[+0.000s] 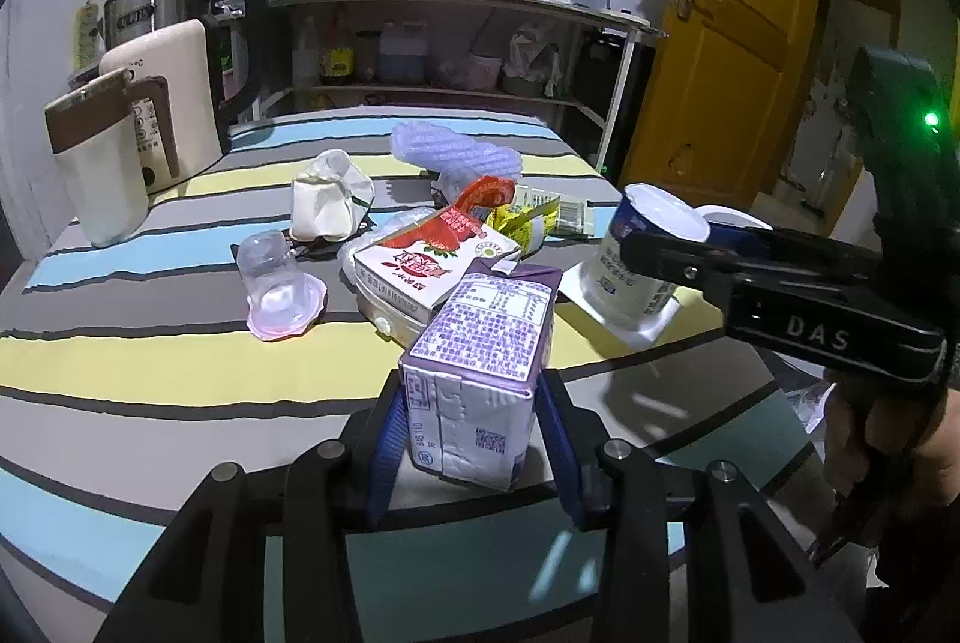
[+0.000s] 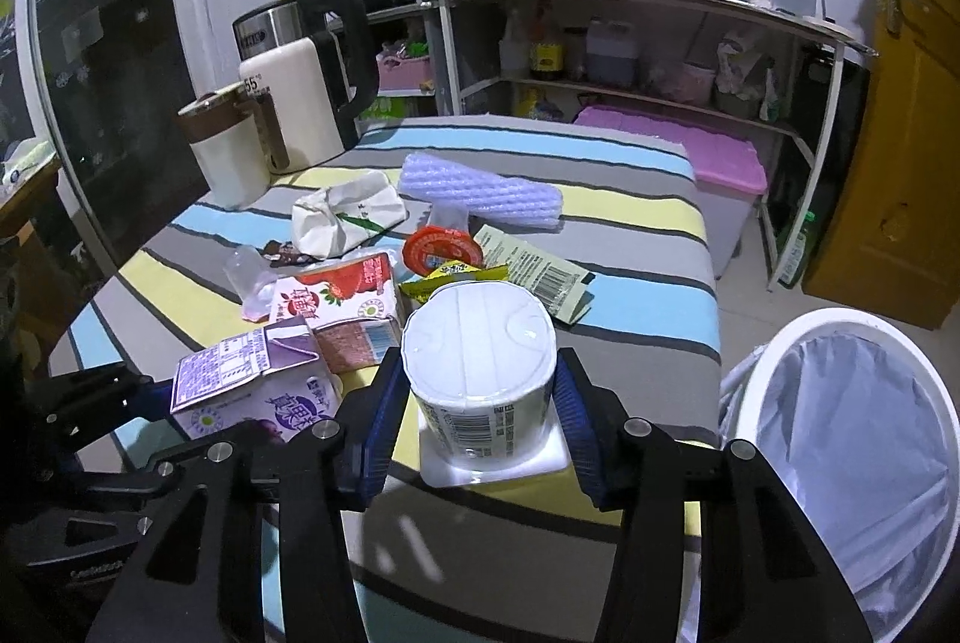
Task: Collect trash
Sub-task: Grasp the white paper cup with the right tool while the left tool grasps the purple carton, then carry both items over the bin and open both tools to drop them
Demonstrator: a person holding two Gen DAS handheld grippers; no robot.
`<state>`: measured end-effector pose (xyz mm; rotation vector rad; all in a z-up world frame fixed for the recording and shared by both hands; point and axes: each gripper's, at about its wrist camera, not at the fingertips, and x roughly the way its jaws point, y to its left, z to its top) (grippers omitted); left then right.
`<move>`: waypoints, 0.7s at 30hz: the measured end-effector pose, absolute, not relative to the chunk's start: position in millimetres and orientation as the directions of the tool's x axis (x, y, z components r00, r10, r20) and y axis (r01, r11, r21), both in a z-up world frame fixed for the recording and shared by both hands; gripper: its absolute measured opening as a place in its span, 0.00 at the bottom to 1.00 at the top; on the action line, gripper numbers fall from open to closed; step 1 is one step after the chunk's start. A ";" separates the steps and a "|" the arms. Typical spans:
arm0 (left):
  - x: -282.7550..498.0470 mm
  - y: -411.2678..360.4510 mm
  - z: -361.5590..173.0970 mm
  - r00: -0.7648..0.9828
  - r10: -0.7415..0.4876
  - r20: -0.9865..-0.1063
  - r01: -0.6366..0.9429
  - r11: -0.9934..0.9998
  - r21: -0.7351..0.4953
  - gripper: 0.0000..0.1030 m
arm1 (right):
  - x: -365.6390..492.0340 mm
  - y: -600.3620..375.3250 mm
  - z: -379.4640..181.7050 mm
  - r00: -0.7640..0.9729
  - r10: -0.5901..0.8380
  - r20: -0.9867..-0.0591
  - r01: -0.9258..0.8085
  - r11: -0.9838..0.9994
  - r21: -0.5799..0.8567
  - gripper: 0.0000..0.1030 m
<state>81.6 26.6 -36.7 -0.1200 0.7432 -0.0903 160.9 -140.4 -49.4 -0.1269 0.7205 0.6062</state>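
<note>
Together, our two grippers work a litter-strewn table draped in a striped cloth (image 1: 150,361). Our left gripper (image 1: 474,421) has its blue pads pressed against both sides of a purple drink carton (image 1: 480,343), which stands near the table's front edge; from the right wrist view the same carton (image 2: 252,379) leans just beside a strawberry drink carton (image 2: 342,301). Our right gripper (image 2: 480,403) pinches an upturned white yogurt cup (image 2: 480,361), its wide rim flat on the cloth and its base facing up; from the left wrist view the cup (image 1: 636,253) sits to the right of the pile with the black jaws closed around it. Behind the two cartons lie a clear plastic cup (image 1: 276,283) tipped on its pink lid, a crumpled white carton (image 1: 330,205), a red foil lid (image 2: 441,247), a yellow wrapper (image 2: 456,277) and a roll of pale purple foam netting (image 2: 480,193). At the table's far left corner stand a cream kettle (image 1: 174,102) and a cream mug with a brown lid (image 1: 102,163). Off the table's right edge, a white bin lined with a clear bag (image 2: 852,439) gapes open on the floor.
</note>
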 end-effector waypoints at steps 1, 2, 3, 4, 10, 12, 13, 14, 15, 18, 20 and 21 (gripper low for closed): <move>80.9 25.5 -34.7 0.735 -0.124 -0.667 0.039 0.989 -0.140 0.41 | 158.9 -142.5 -47.6 0.592 0.478 -0.649 -0.559 0.823 0.096 0.48; 80.3 25.1 -33.2 0.736 -0.123 -0.666 0.039 0.989 -0.140 0.41 | 156.7 -145.2 -45.5 0.597 0.479 -0.644 -0.556 0.825 0.098 0.48; 79.4 24.1 -31.4 0.739 -0.121 -0.663 0.038 0.990 -0.139 0.41 | 154.5 -148.1 -43.6 0.601 0.479 -0.640 -0.552 0.828 0.100 0.48; 78.9 22.8 -29.5 0.740 -0.120 -0.661 0.036 0.990 -0.139 0.41 | 152.7 -150.8 -41.7 0.606 0.478 -0.636 -0.548 0.830 0.101 0.48; 76.7 12.0 -18.9 0.751 -0.129 -0.647 0.054 0.989 -0.136 0.41 | 143.5 -169.9 -32.3 0.634 0.471 -0.614 -0.523 0.846 0.110 0.48; 78.0 6.6 -15.0 0.754 -0.138 -0.642 0.067 0.989 -0.134 0.41 | 141.1 -178.2 -30.1 0.644 0.466 -0.608 -0.511 0.852 0.112 0.48; 79.2 3.2 -12.8 0.755 -0.144 -0.640 0.076 0.988 -0.134 0.41 | 140.2 -183.6 -28.9 0.650 0.461 -0.604 -0.501 0.858 0.114 0.48; 79.8 0.1 -11.0 0.756 -0.149 -0.637 0.084 0.988 -0.132 0.41 | 139.5 -187.5 -28.2 0.655 0.456 -0.602 -0.494 0.862 0.116 0.48; 81.9 -2.8 -9.5 0.758 -0.153 -0.634 0.092 0.987 -0.129 0.41 | 139.1 -191.8 -27.3 0.660 0.452 -0.600 -0.487 0.865 0.117 0.48; 89.5 -16.8 -4.9 0.758 -0.180 -0.626 0.127 0.983 -0.130 0.41 | 137.4 -207.5 -25.2 0.678 0.432 -0.594 -0.457 0.881 0.120 0.48; 95.2 -29.8 -0.7 0.761 -0.197 -0.619 0.151 0.980 -0.127 0.41 | 135.9 -220.8 -23.9 0.693 0.413 -0.591 -0.430 0.895 0.120 0.48; 98.3 -34.9 0.9 0.761 -0.206 -0.615 0.163 0.979 -0.126 0.41 | 135.2 -228.2 -23.5 0.701 0.402 -0.589 -0.415 0.902 0.121 0.48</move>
